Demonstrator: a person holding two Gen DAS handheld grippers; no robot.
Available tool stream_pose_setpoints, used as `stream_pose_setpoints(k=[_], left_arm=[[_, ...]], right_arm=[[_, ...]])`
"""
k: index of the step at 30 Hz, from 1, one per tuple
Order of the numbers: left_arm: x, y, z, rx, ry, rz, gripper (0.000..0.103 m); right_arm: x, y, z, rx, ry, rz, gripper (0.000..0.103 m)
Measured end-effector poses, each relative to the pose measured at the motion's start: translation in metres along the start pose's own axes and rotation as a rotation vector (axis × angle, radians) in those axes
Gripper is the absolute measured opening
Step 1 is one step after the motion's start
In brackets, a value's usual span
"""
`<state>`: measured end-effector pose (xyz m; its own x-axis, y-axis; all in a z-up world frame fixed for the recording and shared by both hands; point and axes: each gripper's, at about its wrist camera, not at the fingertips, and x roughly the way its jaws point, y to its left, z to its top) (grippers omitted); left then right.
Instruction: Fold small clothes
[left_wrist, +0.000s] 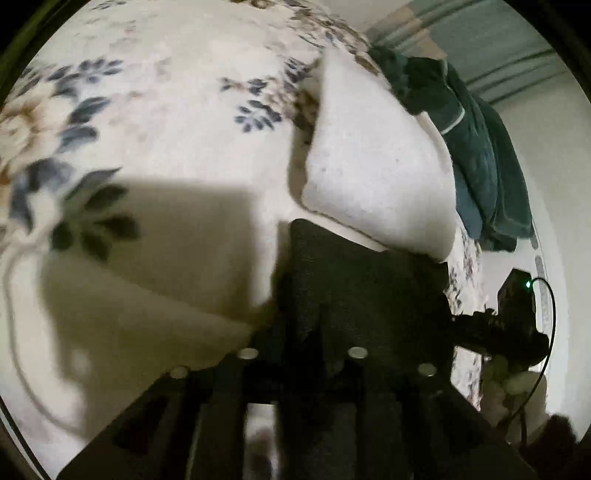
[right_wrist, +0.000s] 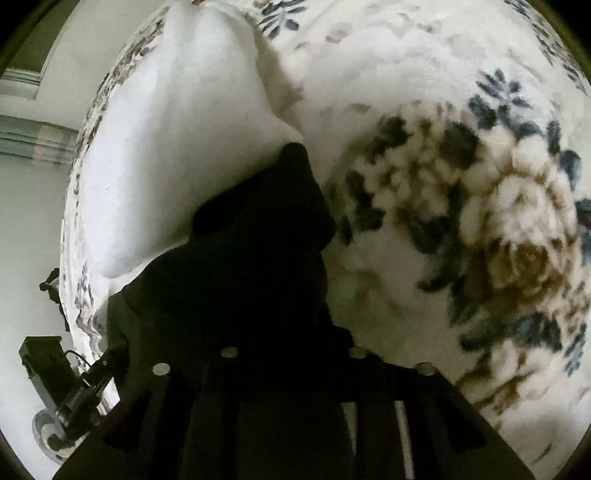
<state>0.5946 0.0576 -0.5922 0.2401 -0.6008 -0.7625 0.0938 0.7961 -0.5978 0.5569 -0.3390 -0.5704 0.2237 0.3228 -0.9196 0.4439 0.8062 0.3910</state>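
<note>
Both the left gripper (left_wrist: 332, 295) and right gripper (right_wrist: 266, 258) clench a dark garment (right_wrist: 258, 221) — soft, light, limp; best pinched at its edges beyond the fingertips.

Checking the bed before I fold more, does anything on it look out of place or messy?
One thing: a dark green garment lies crumpled and unfolded at the far edge of the floral blanket, behind the white pillow. The pillow sits askew. Nothing looks spilled or damaged.
</note>
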Motion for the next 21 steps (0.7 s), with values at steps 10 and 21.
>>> stream_pose_setpoints(k=[10, 21], left_arm=[[-0.055, -0.036, -0.156, 0.172, 0.105, 0.328, 0.067], [-0.156, 0.026, -0.282, -0.067, 0.183, 0.309, 0.067]], right_arm=[[-0.058, -0.025, -0.133, -0.015, 0.142, 0.015, 0.055], [-0.072, -0.107, -0.347, 0.097, 0.368, 0.005, 0.057]])
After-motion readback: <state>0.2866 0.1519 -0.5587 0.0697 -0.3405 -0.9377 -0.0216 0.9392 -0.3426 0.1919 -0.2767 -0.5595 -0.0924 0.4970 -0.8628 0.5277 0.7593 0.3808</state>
